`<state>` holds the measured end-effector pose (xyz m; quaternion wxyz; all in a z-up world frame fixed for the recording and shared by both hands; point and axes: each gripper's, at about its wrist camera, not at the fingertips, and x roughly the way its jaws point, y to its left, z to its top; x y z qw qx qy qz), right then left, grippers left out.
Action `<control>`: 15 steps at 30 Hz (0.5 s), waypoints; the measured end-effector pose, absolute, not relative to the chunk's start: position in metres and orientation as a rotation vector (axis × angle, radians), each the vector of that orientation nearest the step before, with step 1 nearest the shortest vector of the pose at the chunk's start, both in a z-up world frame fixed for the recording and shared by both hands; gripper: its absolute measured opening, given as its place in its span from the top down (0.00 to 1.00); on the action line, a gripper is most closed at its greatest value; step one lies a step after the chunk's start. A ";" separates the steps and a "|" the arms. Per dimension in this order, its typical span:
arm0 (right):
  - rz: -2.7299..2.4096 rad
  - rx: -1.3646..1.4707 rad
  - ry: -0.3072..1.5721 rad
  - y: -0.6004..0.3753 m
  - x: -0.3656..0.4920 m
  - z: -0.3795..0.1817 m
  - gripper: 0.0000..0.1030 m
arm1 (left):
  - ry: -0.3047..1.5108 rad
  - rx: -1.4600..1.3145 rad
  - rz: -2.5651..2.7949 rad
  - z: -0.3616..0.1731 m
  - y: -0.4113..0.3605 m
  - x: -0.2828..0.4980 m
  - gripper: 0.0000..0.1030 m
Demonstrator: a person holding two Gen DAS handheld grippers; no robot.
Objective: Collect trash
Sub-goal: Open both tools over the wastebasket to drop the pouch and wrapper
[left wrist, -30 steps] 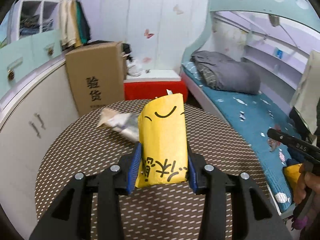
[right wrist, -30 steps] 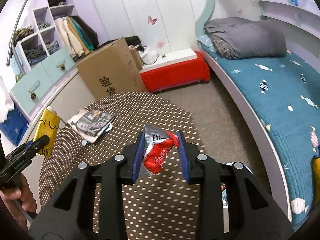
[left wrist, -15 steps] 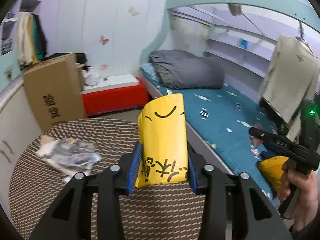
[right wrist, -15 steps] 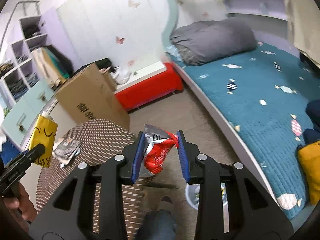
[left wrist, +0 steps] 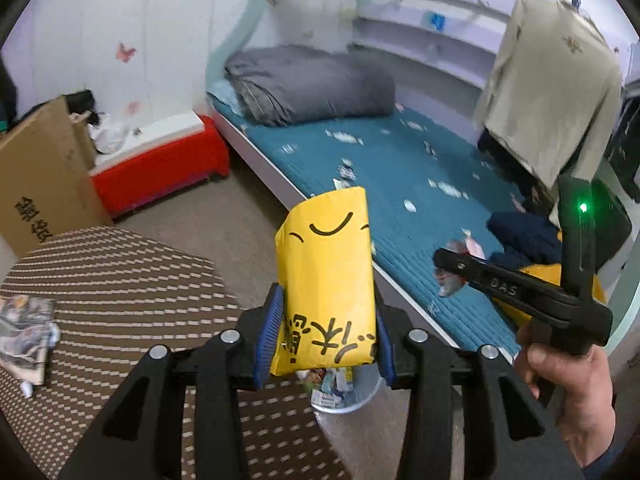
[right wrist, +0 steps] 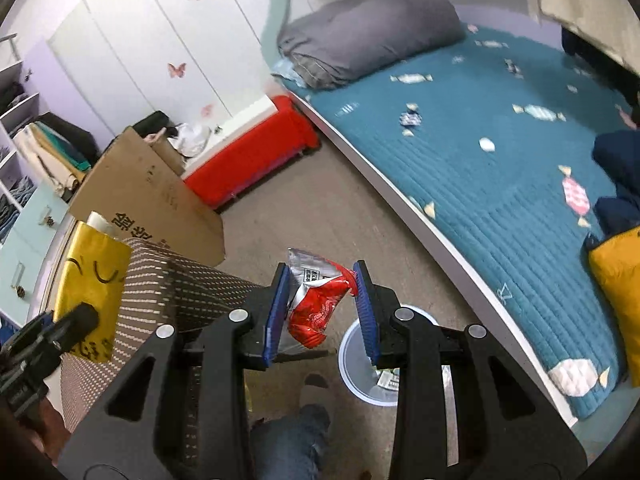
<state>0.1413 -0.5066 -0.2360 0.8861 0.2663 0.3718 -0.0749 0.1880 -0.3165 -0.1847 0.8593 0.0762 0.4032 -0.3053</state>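
1. Lying flat on the brown dotted table (left wrist: pixel 120 280): a crumpled magazine (left wrist: pixel 24 332) near its left edge.
2. Standing on the beige floor (right wrist: pixel 332 216): a cardboard box (right wrist: pixel 144 200), a red bench (right wrist: pixel 248 160), a white bin (right wrist: pixel 360 364).
3. Resting on the teal bed (right wrist: pixel 500 160): a folded grey quilt (right wrist: pixel 368 32).

Bin (right wrist: pixel 352 360) on floor betw. table (right wrist: pixel 168 280) & bed (right wrist: pixel 500 184), box (right wrist: pixel 148 196) behind table; magazine (left wrist: pixel 24 332) on table

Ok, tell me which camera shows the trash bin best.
The right wrist view: the trash bin sits on the floor below the right hand-held gripper, with much of its pale rim and some litter inside visible. In the left wrist view the bin is mostly hidden behind the yellow bag.
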 end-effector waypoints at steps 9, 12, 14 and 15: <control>-0.167 0.604 0.834 -0.529 0.152 -0.273 0.69 | 0.973 0.228 -0.667 -0.234 -0.362 0.201 0.61; -0.165 0.613 0.847 -0.532 0.156 -0.280 0.68 | 1.010 0.255 -0.670 -0.246 -0.373 0.206 0.61; -0.163 0.617 0.856 -0.534 0.159 -0.284 0.68 | 1.038 0.281 -0.688 -0.253 -0.381 0.210 0.57; -0.162 0.621 0.861 -0.534 0.160 -0.287 0.66 | 1.057 0.305 -0.695 -0.258 -0.386 0.213 0.53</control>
